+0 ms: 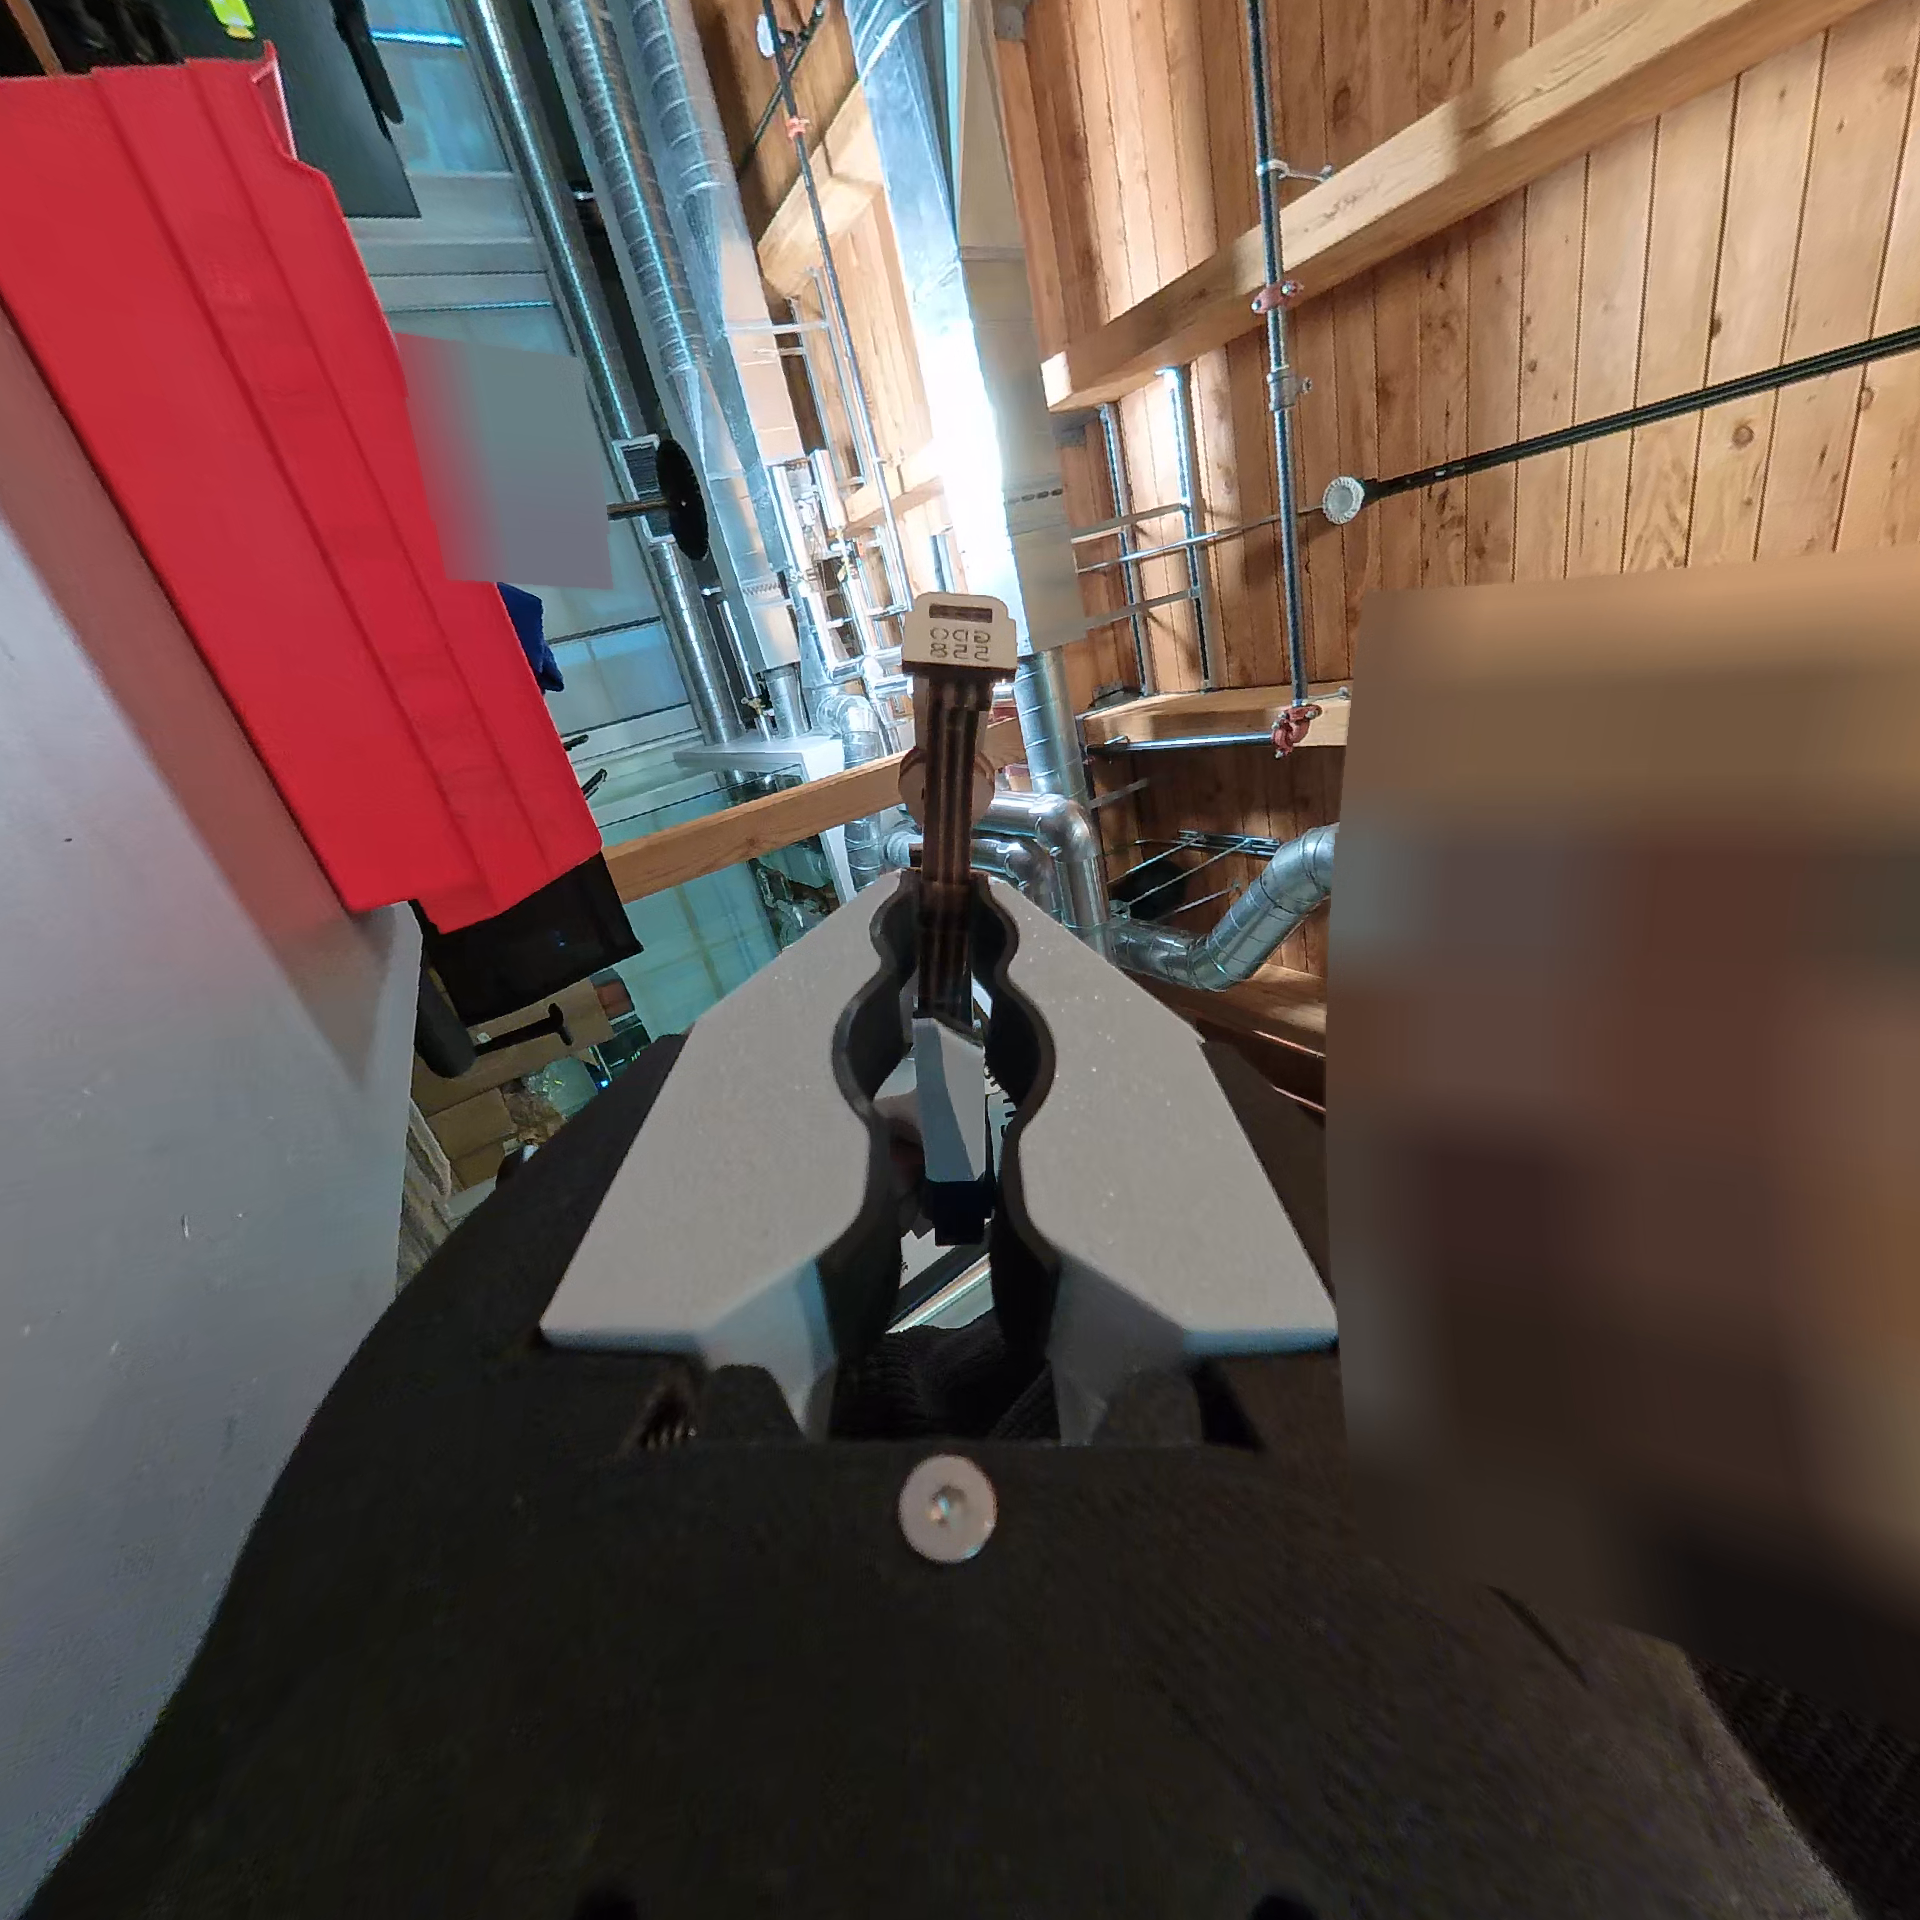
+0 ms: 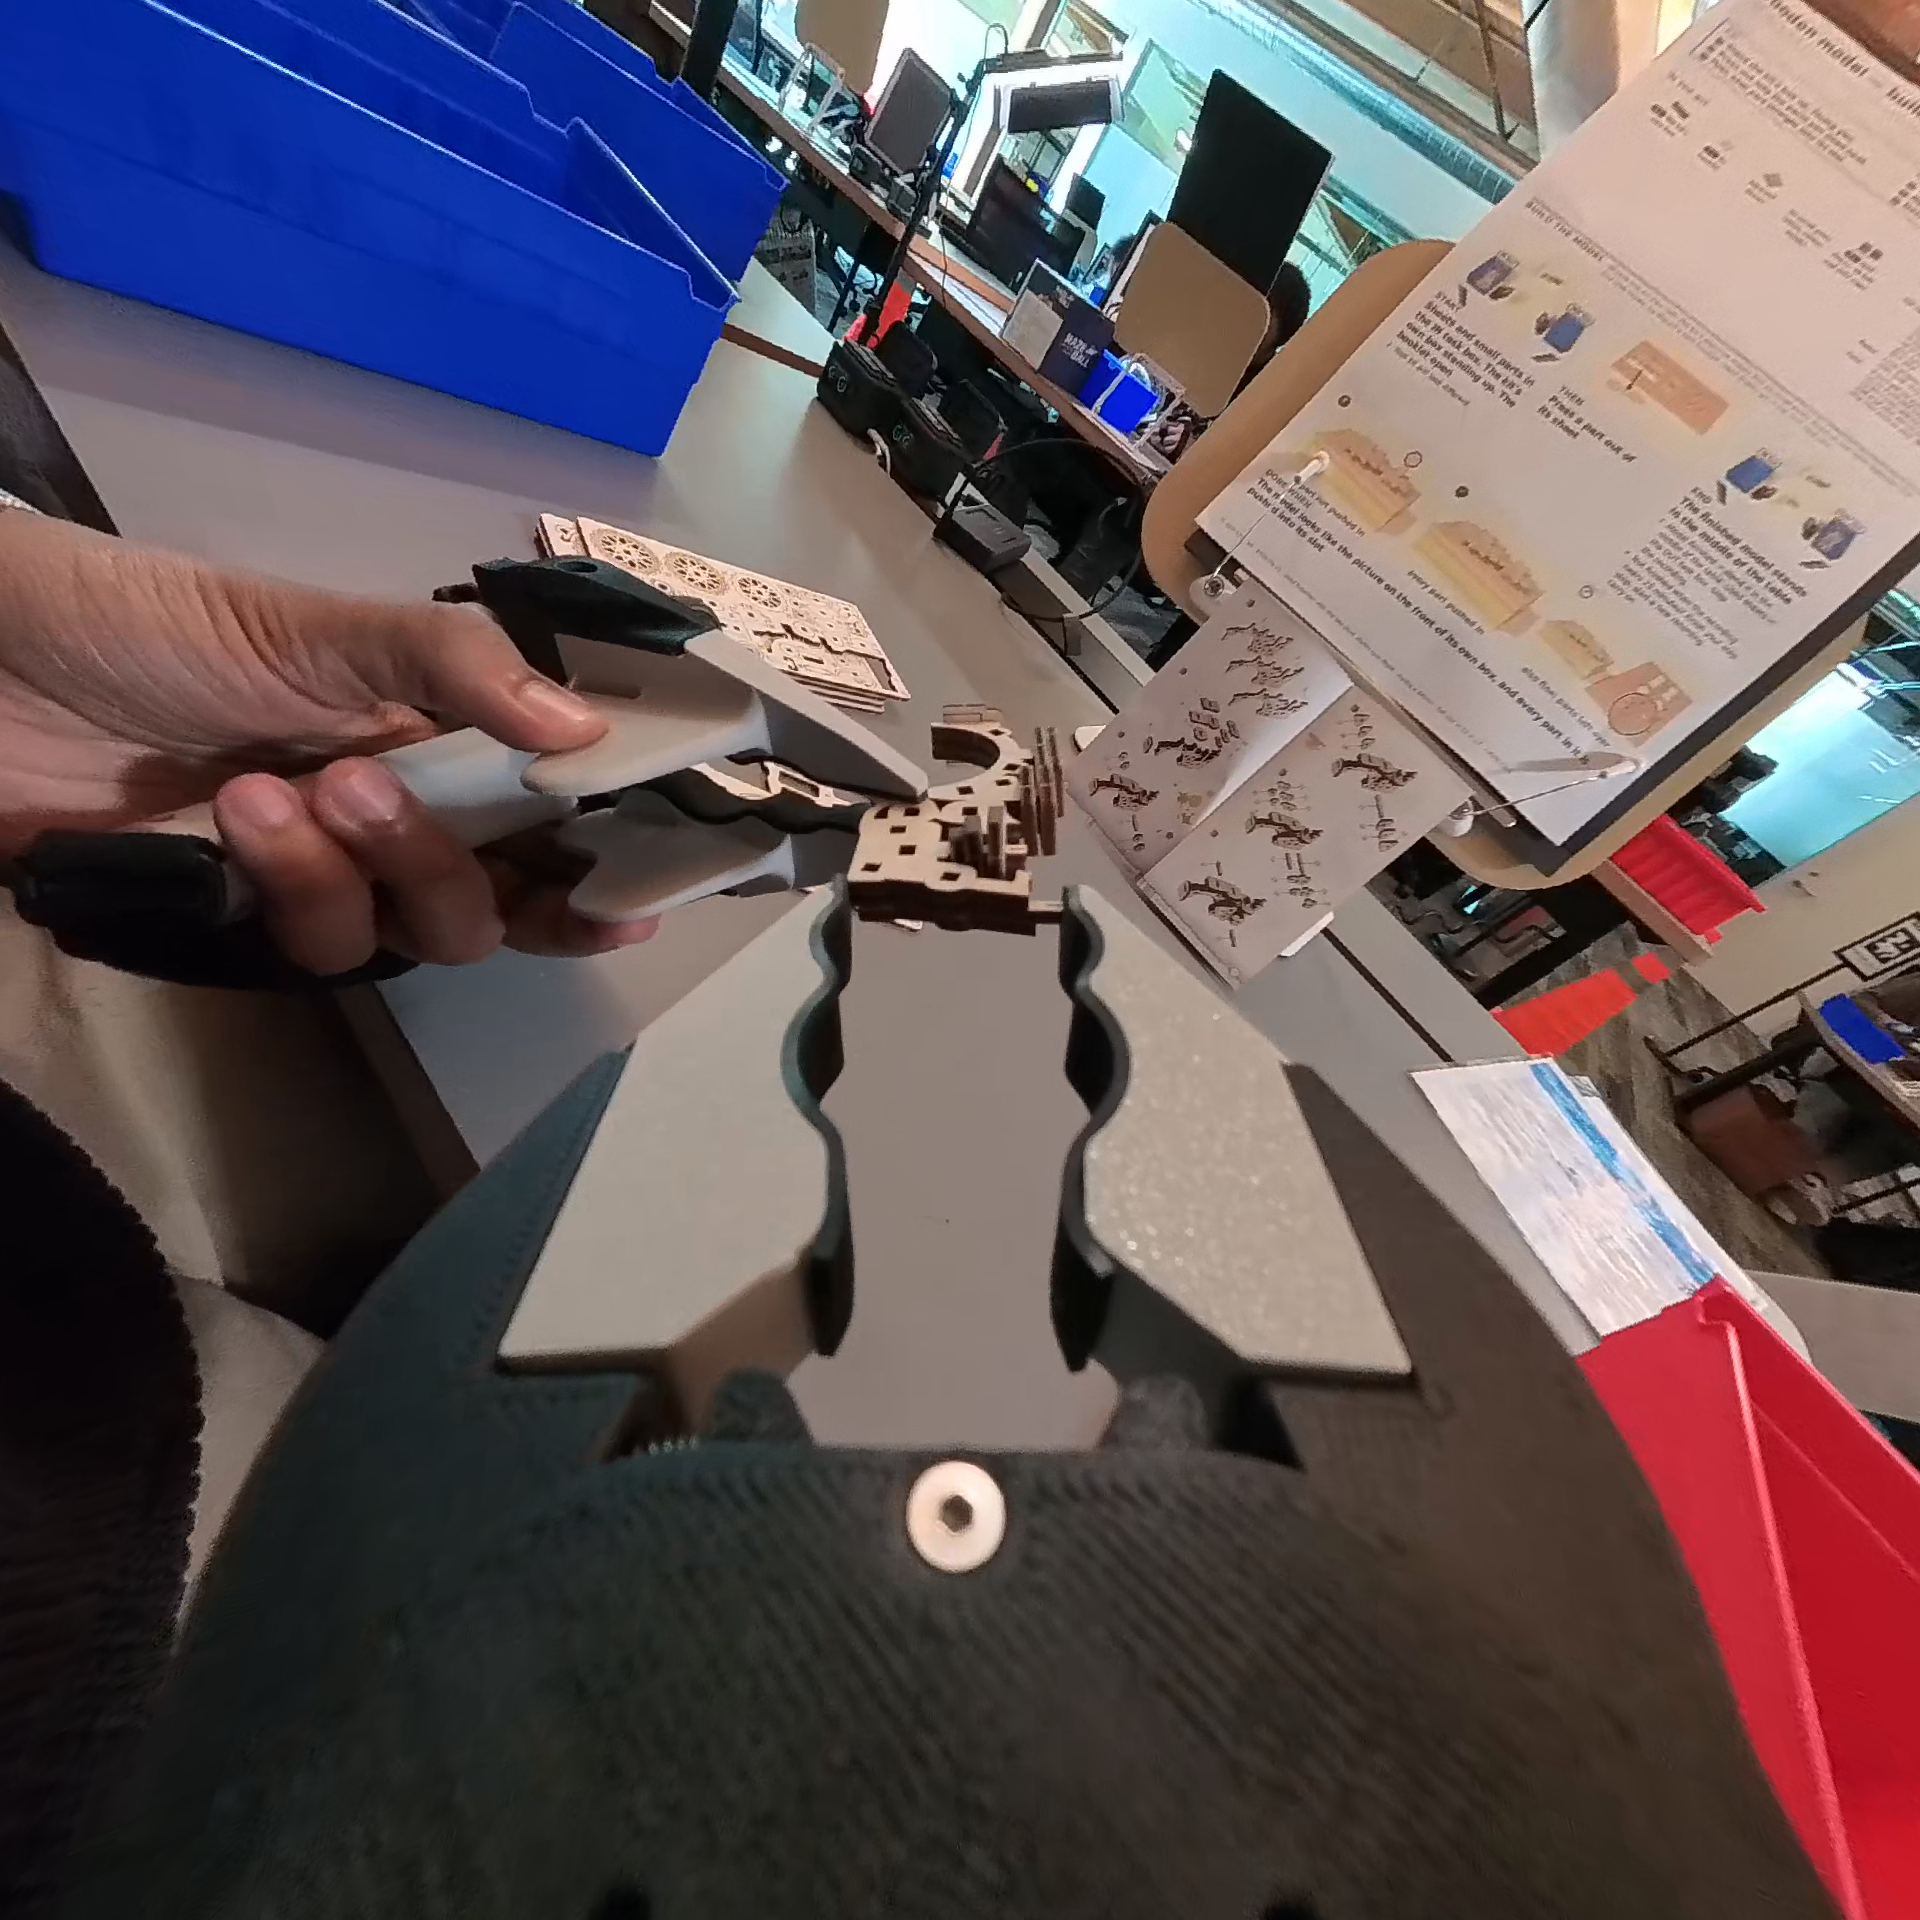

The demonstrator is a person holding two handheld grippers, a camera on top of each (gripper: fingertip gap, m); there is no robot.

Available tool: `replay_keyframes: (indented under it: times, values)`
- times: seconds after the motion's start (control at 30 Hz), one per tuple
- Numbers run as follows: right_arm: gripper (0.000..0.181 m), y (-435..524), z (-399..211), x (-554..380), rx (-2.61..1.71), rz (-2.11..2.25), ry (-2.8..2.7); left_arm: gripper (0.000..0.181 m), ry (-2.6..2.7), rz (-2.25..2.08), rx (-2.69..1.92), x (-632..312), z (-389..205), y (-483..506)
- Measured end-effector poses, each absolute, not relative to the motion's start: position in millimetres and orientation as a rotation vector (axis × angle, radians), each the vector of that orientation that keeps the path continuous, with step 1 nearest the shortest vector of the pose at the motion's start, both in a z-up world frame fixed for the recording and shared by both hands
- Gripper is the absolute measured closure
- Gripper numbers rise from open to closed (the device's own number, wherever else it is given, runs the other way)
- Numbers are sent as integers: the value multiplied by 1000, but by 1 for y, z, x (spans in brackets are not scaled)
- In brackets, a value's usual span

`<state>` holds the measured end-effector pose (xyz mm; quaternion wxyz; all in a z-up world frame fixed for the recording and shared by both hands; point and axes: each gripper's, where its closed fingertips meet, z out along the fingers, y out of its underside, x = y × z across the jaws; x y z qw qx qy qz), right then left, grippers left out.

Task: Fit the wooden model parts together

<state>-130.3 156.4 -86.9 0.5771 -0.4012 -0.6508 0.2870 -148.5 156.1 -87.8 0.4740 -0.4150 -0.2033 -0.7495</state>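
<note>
My left gripper (image 1: 940, 899) is shut on a partly built wooden model (image 1: 951, 727), seen edge-on, thin and layered, sticking out past the tips toward a wooden ceiling. In the right wrist view the same left gripper (image 2: 873, 826), held by a hand (image 2: 312, 727), comes in from the left and clamps the pale plywood model (image 2: 935, 847) with its slots and upright tabs. My right gripper (image 2: 951, 914) is open and empty. Its fingertips (image 2: 831, 914) sit just short of the model's near edge, with the model in line with the gap.
On the grey table (image 2: 416, 488) lies a stack of laser-cut wooden sheets (image 2: 748, 613) behind the left gripper. An open instruction booklet (image 2: 1247, 790) and a propped instruction board (image 2: 1610, 416) stand at the right. Blue bins (image 2: 364, 208) are at the back left, a red bin (image 2: 1766, 1507) at the near right.
</note>
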Motion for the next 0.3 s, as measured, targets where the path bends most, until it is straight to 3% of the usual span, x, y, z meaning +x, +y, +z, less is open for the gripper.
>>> replay_keyframes:
  times: [0.03, 0.3]
  values:
    - [142, 156, -87, -130, -940, 673, -1523, 173, -494, -1832, -1015, -148, -87, 156]
    - [143, 157, -88, -130, -967, 669, -1536, 173, -499, -1838, -1006, -148, -88, 155]
